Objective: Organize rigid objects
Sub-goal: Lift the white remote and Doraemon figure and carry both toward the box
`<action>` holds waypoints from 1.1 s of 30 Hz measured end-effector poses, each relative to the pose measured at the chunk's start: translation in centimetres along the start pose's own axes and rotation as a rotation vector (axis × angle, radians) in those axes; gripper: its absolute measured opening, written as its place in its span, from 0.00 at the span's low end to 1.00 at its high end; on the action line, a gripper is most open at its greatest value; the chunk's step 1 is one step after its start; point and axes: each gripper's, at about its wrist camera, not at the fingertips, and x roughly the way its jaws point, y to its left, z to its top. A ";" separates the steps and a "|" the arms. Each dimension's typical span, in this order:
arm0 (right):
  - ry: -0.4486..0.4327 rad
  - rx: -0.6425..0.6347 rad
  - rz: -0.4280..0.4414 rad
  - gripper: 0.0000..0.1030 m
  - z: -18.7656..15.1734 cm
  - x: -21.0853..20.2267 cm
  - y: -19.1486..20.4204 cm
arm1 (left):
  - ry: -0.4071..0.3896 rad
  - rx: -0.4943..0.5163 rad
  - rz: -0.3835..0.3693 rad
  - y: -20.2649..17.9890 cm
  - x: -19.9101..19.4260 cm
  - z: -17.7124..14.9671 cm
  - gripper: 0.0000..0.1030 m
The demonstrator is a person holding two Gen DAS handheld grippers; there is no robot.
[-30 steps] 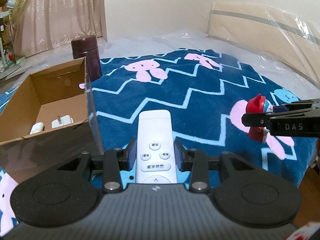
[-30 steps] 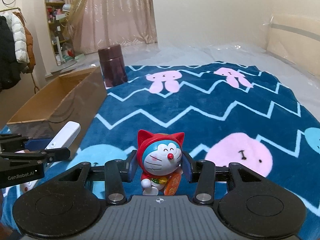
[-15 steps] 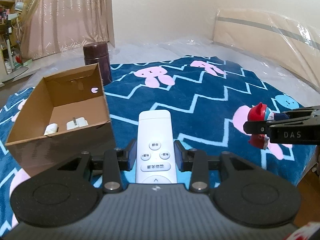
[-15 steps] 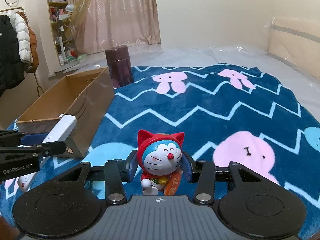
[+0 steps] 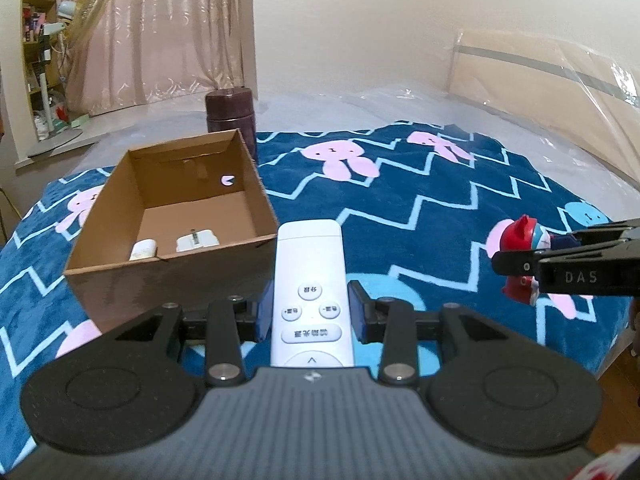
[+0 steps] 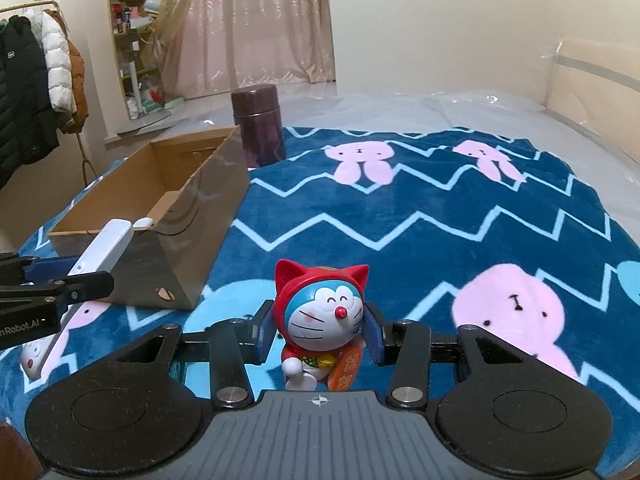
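- Your left gripper (image 5: 311, 314) held a white remote control (image 5: 310, 280) lengthwise, its blue pads pinching the remote's two long edges near the buttons.
- The remote pointed away from you, with its far end just beside the near right corner of an open cardboard box (image 5: 120, 272).
- The box sat on a dark blue blanket (image 5: 420, 208) patterned with pale blue zigzags and pink rabbits.
- Inside the box, against its near wall, lay two small white items: a rounded one (image 5: 143, 249) on the left and a flat adapter-like block (image 5: 197, 240) beside it. What exactly they were could not be told.
- Behind the box's far right corner stood a dark maroon cylindrical canister (image 5: 231, 118), upright.
- Your right gripper (image 6: 318, 330) pinched a Doraemon figurine (image 6: 320, 320) by the sides of its head. The figurine wore a red cat-eared hood and faced the camera, upright, carrying an orange plaque.
- From the left wrist view, the right gripper and its figurine appeared at the right edge, above the blanket and well apart from the box.
- From the right wrist view, the left gripper and remote appeared at the left edge, in front of the box's near wall.
- A pink curtain (image 6: 256, 24), a standing fan (image 6: 168, 12) and hanging jackets (image 6: 36, 80) filled the background, with clear plastic sheeting (image 5: 540, 92) over the bed beyond the blanket.
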 end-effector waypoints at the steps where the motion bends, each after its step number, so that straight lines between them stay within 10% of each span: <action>1: -0.001 -0.003 0.003 0.41 0.0 0.0 0.2 | -0.002 -0.002 0.004 0.2 -0.2 0.0 0.32; 33: -0.016 -0.093 0.094 0.41 2.0 1.9 6.2 | -0.046 -0.064 0.088 6.5 -3.5 0.7 0.32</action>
